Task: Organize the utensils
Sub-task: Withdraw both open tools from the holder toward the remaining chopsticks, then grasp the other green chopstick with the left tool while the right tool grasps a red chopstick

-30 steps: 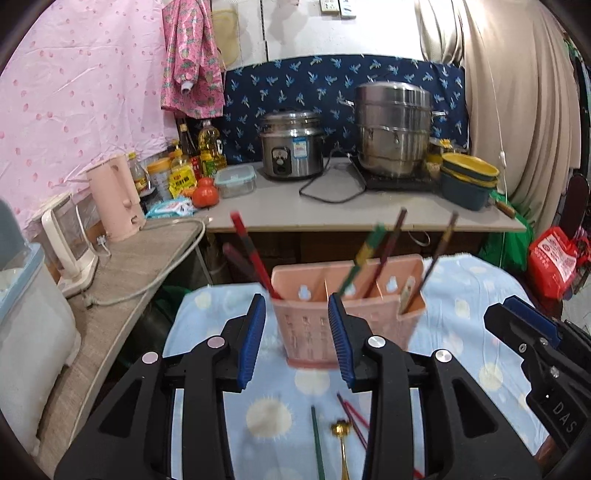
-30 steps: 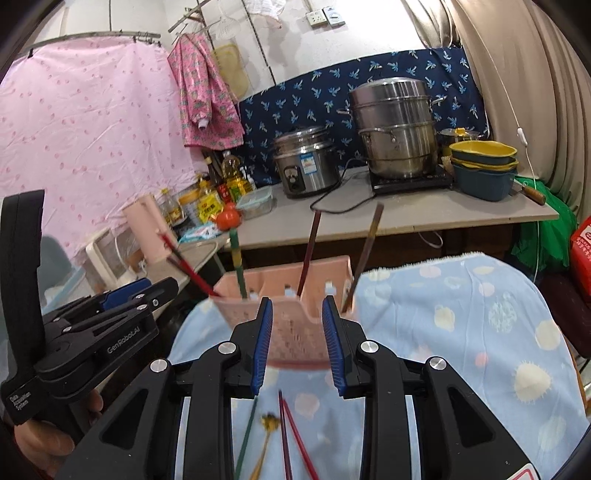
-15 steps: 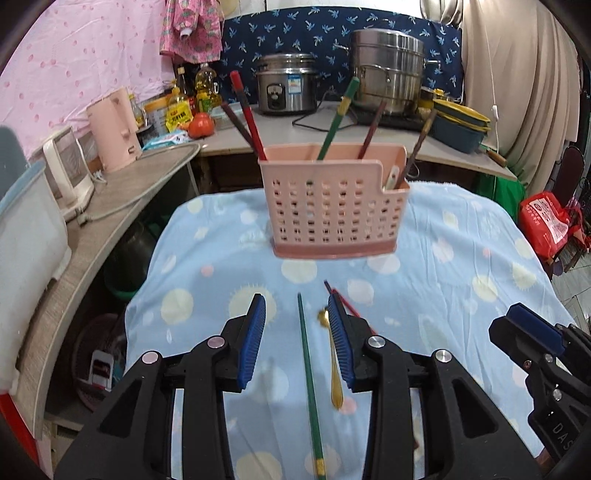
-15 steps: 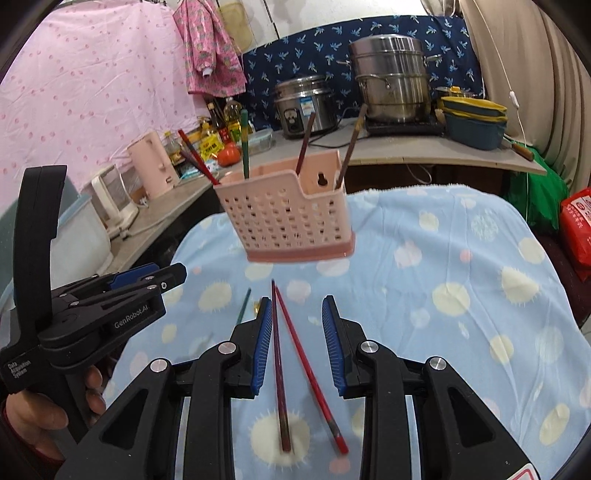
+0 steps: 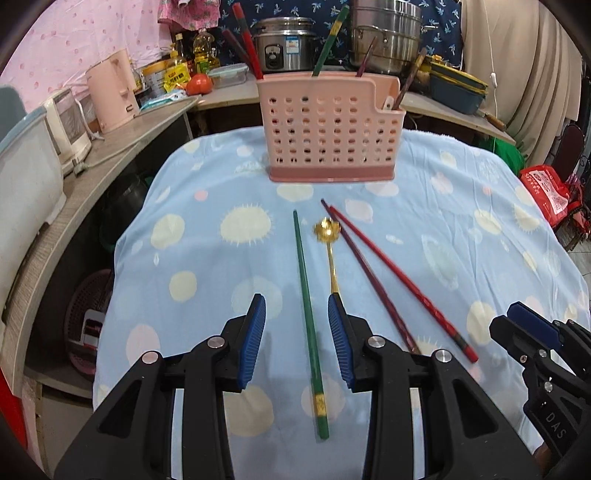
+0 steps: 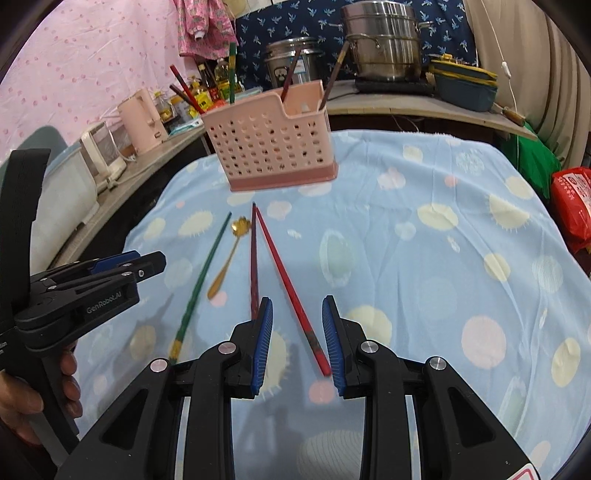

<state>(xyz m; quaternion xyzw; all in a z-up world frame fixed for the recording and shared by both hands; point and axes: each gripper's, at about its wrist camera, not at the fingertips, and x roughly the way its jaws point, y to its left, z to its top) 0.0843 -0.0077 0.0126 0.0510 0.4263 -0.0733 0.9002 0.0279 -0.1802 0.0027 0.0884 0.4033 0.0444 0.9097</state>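
Observation:
A pink perforated utensil holder (image 5: 328,129) stands at the far side of the table and holds several chopsticks; it also shows in the right wrist view (image 6: 269,144). On the blue cloth lie a green chopstick (image 5: 308,317), a gold spoon (image 5: 330,251), a dark maroon chopstick (image 5: 365,273) and a red chopstick (image 5: 402,284). My left gripper (image 5: 296,341) is open and empty, above the green chopstick's near half. My right gripper (image 6: 297,341) is open and empty, its jaws on either side of the red chopstick's (image 6: 291,291) near end.
The table is covered by a blue cloth with pale dots (image 5: 461,229). A counter behind holds a rice cooker (image 5: 284,44), a steel pot (image 5: 386,33), stacked bowls (image 5: 456,86) and a pink kettle (image 5: 110,96). A red bag (image 6: 572,199) sits at the right.
Both grippers have pulled back from the holder and tilted down toward the table. The loose chopsticks and spoon now lie right in front of the open jaws.

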